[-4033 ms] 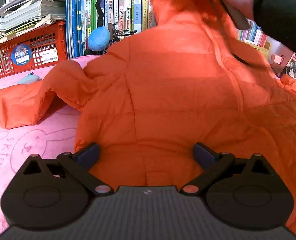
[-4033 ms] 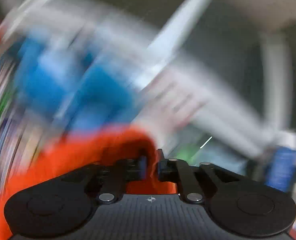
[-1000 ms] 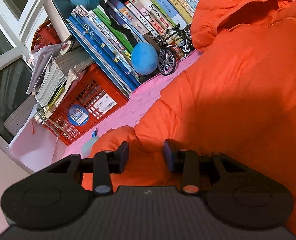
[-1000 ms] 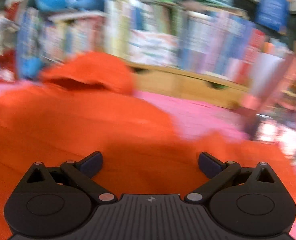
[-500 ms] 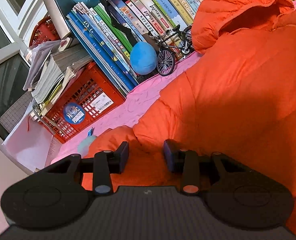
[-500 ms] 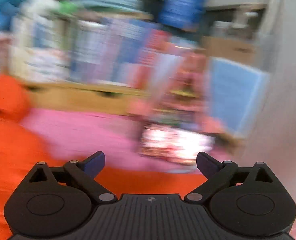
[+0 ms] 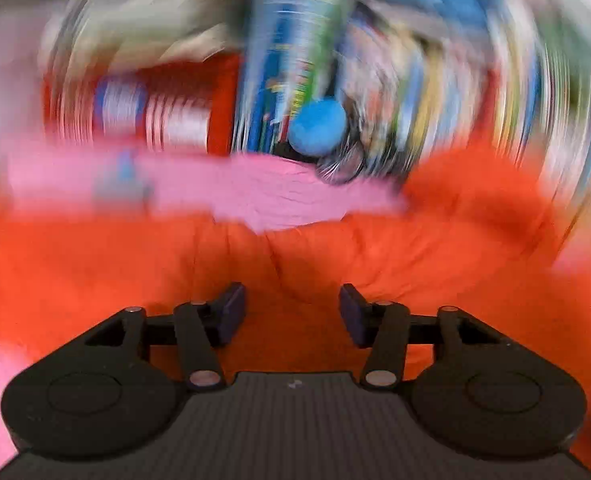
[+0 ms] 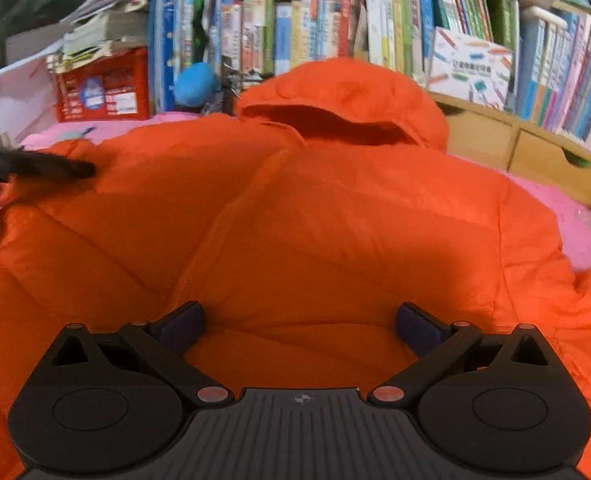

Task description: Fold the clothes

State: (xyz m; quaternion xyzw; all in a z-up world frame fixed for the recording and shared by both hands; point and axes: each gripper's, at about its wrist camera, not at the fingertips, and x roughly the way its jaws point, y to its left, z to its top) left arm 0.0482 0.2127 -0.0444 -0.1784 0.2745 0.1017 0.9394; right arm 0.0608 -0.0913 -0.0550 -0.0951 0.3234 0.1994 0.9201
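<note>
Left wrist view, blurred: our left gripper (image 7: 291,312) has its jaws opening over the orange down jacket (image 7: 375,264), gripping nothing.

Right wrist view: our right gripper (image 8: 299,324) hovers jaws wide apart above the jacket, spread on the pink bed cover (image 8: 567,208), hood (image 8: 343,96) far, by the bookshelf (image 8: 475,40).

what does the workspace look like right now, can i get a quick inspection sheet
surface: pink bedspread, mostly covered.
job's things: orange hooded puffer jacket spread flat, hood toward the bookshelf.
clutter: blue ball, red crate with a paper stack on top, toy bicycle, partly hidden.
grippers: left gripper opening over the jacket, nothing pinched; right gripper open above the jacket, empty.
cables: nothing seen.
surroundings: bookshelf packed with books, wooden drawers at right; left wrist view is blurred.
</note>
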